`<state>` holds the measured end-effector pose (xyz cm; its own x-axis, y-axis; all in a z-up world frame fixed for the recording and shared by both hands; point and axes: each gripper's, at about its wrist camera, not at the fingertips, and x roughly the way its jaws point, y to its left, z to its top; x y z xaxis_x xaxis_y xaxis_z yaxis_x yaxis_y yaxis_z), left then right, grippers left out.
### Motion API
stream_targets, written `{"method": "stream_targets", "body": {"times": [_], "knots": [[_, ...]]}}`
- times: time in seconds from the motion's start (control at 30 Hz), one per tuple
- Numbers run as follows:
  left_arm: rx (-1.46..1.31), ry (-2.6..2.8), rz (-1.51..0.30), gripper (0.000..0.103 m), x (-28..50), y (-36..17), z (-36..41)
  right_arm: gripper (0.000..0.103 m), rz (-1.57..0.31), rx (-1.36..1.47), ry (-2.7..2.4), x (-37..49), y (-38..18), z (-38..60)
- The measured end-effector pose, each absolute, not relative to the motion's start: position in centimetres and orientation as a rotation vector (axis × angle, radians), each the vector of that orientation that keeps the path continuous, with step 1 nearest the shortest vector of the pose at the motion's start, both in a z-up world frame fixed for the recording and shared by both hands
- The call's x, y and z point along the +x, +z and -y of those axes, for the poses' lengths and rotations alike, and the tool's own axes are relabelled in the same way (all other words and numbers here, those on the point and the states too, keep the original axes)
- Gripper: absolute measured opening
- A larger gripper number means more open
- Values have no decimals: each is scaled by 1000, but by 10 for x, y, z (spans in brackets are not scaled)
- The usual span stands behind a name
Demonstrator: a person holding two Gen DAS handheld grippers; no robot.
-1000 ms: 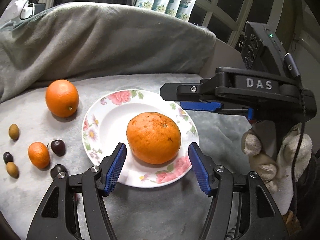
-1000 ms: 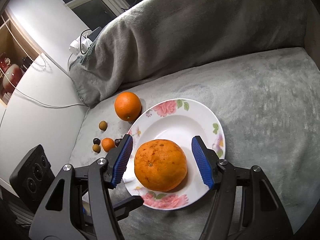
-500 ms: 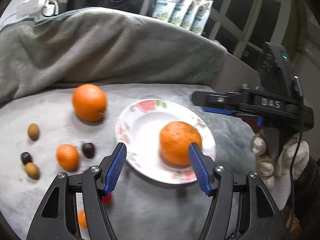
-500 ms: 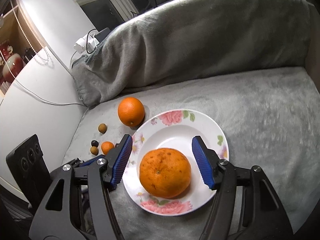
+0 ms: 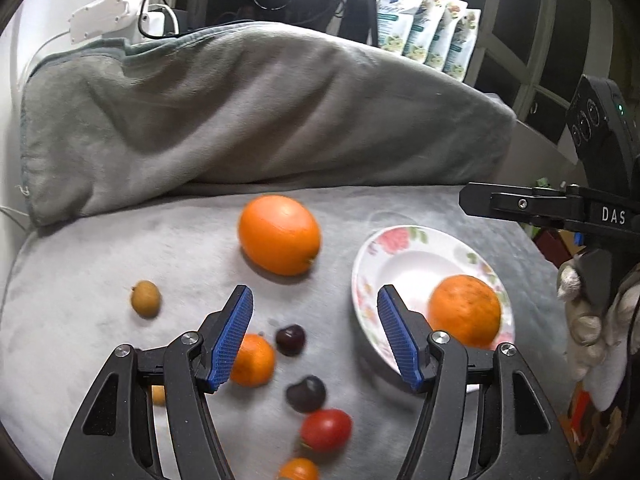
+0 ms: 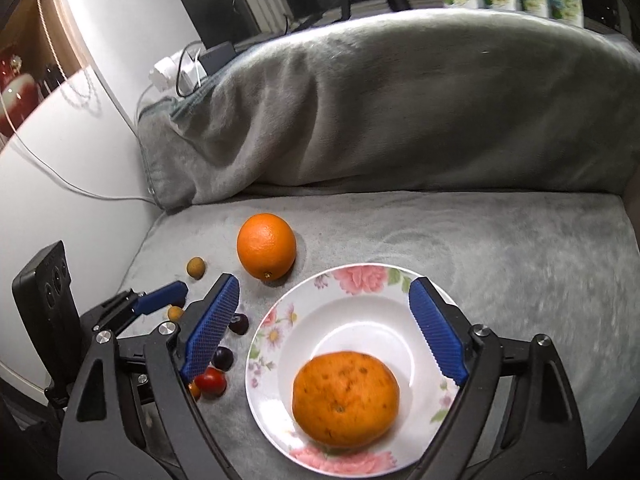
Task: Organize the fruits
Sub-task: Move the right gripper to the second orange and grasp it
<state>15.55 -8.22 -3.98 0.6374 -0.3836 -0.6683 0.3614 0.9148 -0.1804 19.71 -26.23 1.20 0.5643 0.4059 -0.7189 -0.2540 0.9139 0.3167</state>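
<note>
Plate [image 6: 404, 304]: floral rim, on grey blanket [image 6: 500, 248], landmark for all below
- Mandarin [image 6: 346, 400]: rough skin, on plate, near side
- Orange [image 6: 266, 252]: smooth, on blanket just beyond plate's far-left rim
- Small fruit, left of plate: 2 cherries [image 5: 291, 339], small mandarin [image 5: 252, 360], tomato [image 5: 326, 429], longan [image 5: 145, 298] furthest out
- R gripper [image 6: 324, 332]: over plate, jaws opening, wide apart, nothing gripped; mandarin lies free below
- L gripper [image 5: 314, 338]: left of plate, over small fruit, jaws opening, nothing between pads
- Gloved hand [image 5: 592, 320]: right of plate, on R gripper's handle
</note>
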Motion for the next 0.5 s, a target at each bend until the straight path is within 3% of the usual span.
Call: {"method": "stream_targets", "body": {"times": [0.5], "knots": [[-100,-421,-836,70,204,-60,67,89,-1088,206,499,265,-19,219]]}}
